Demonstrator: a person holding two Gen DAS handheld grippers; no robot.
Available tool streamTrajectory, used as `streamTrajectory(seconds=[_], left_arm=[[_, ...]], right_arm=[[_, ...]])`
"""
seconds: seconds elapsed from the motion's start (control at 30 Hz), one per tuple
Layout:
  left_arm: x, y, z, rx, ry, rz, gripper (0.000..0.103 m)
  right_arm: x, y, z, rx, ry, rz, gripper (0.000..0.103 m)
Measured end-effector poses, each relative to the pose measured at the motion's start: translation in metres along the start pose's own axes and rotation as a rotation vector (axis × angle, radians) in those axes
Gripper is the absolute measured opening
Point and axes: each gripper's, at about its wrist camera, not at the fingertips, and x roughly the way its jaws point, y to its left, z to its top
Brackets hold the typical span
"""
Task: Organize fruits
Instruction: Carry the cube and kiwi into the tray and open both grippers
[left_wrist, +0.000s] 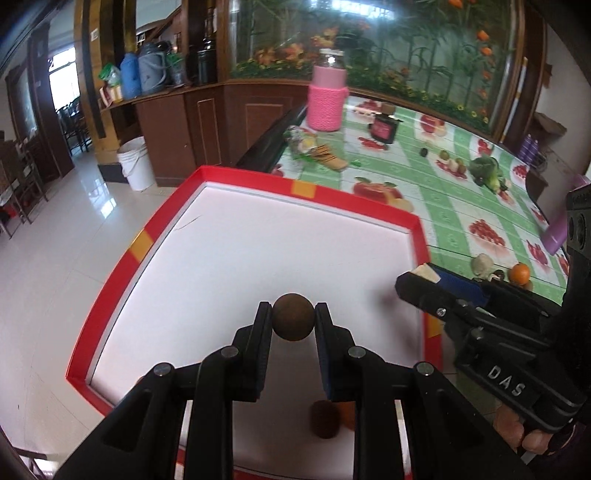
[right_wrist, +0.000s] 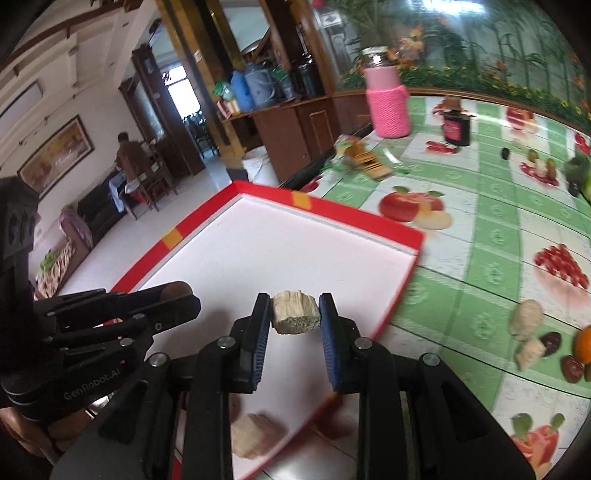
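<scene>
Tongs on my left (left_wrist: 293, 320) squeeze a round brown fruit (left_wrist: 293, 320) and hold it up over the white floor of the red tray (left_wrist: 155, 236). My right tongs (right_wrist: 295, 314) pinch a pale, rough chunk (right_wrist: 295, 313) over the same tray, near its right edge. Under my left tongs I see a dark fruit (left_wrist: 325, 419) lying in the tray, with something orange just beside it. A pale lump (right_wrist: 255, 435) lies in the tray below my right tongs. More fruits wait on the green checked surface (right_wrist: 480, 236), like an orange (left_wrist: 519, 273) and small dark ones (right_wrist: 551, 343). A pink jar (left_wrist: 327, 98) stands far back.
</scene>
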Motion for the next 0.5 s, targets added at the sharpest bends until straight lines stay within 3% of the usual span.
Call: streamTrajectory(seconds=[0.2, 0.5], left_arm=[[0.011, 0.02, -0.006, -0.036, 0.033, 0.019, 0.022], [0.02, 0.028, -0.013, -0.058, 0.062, 0.038, 0.022]], right_arm=[[0.021, 0.018, -0.003, -0.041, 0.053, 0.004, 0.029], [0.029, 0.006, -0.008, -0.03, 0.098, -0.027, 0.029]])
